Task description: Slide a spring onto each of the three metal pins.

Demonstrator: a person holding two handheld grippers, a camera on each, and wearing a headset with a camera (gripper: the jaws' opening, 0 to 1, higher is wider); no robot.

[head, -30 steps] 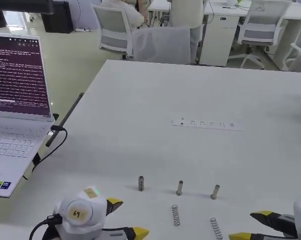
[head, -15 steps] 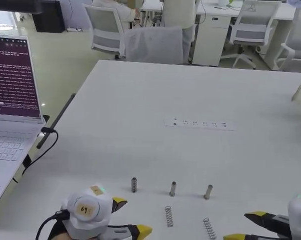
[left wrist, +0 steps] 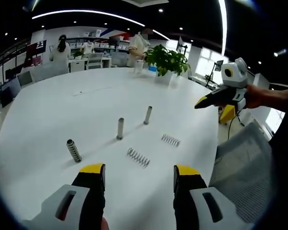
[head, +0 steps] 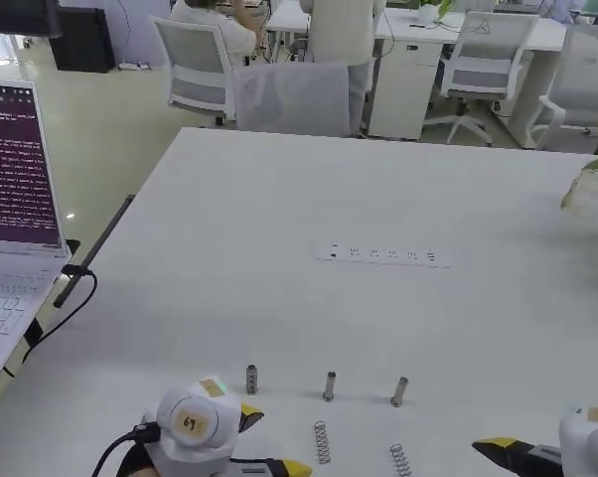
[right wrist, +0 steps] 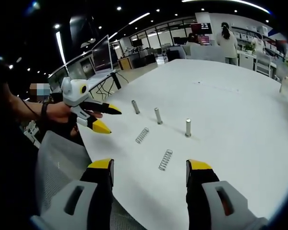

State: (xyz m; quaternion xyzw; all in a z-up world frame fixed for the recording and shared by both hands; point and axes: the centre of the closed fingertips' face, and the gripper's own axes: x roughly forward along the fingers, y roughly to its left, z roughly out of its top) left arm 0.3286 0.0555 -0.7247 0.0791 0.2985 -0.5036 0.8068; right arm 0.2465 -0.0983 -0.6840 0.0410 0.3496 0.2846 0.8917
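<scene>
Three short metal pins stand in a row near the table's front edge. The left pin (head: 251,379) (left wrist: 73,150) (right wrist: 135,106) wears a spring. The middle pin (head: 329,387) (left wrist: 120,128) and the right pin (head: 399,391) (left wrist: 148,115) are bare. Two loose springs lie in front of them, one (head: 322,442) (left wrist: 138,157) (right wrist: 142,135) below the middle pin, the other (head: 399,459) (right wrist: 165,159) below the right pin. My left gripper (head: 274,441) (left wrist: 138,172) is open and empty, just left of the nearer spring. My right gripper (head: 493,459) (right wrist: 149,167) is open and empty, to the right of the springs.
An open laptop (head: 11,189) sits at the left with a black cable (head: 66,298) trailing from it. A white power strip (head: 381,255) lies mid-table. A potted plant (head: 592,184) is at the right edge. Office chairs (head: 294,97) stand behind the table.
The head camera has panned right and tilted, shifting the whole scene left. My left gripper has edged right, closer to the left pin and nearer spring. Pins and springs lie as before.
</scene>
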